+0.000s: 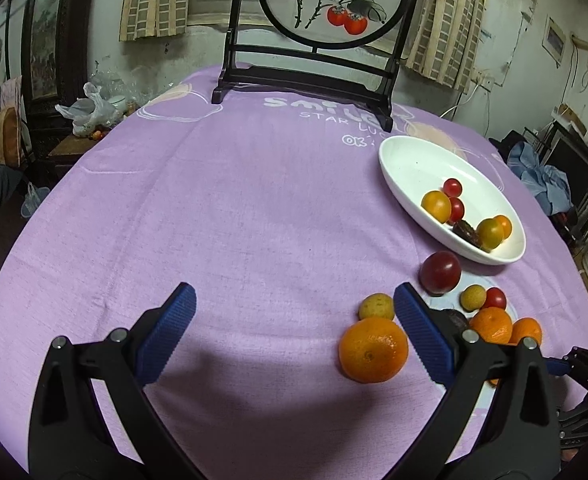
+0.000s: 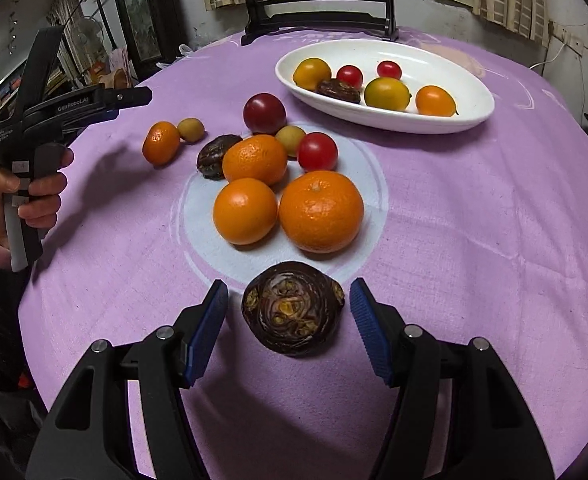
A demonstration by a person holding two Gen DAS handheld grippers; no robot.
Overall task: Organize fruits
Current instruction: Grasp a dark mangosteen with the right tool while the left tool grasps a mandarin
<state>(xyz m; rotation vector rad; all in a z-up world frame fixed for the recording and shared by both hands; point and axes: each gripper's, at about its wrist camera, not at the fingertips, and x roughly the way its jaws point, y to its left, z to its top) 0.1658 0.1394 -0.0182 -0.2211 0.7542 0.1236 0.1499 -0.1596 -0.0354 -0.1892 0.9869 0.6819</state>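
My right gripper (image 2: 288,296) is open around a dark purple round fruit (image 2: 292,308) that lies on the purple cloth, with a narrow gap at each pad. Beyond it sit three oranges (image 2: 319,211), a red tomato (image 2: 317,152), a dark red plum (image 2: 264,112) and a small mandarin (image 2: 160,143). A white oval dish (image 2: 373,126) at the back right holds several small fruits. My left gripper (image 1: 294,296) is open above the cloth. An orange (image 1: 373,350) and a small yellowish fruit (image 1: 376,307) lie just inside its right finger (image 1: 417,324), untouched.
A dark wooden stand (image 1: 305,80) with a round painted screen rises at the table's far edge. The dish (image 1: 413,168) lies right of centre in the left wrist view. A hand (image 2: 42,196) holds the left gripper at the left. Furniture and bags crowd the room beyond the table.
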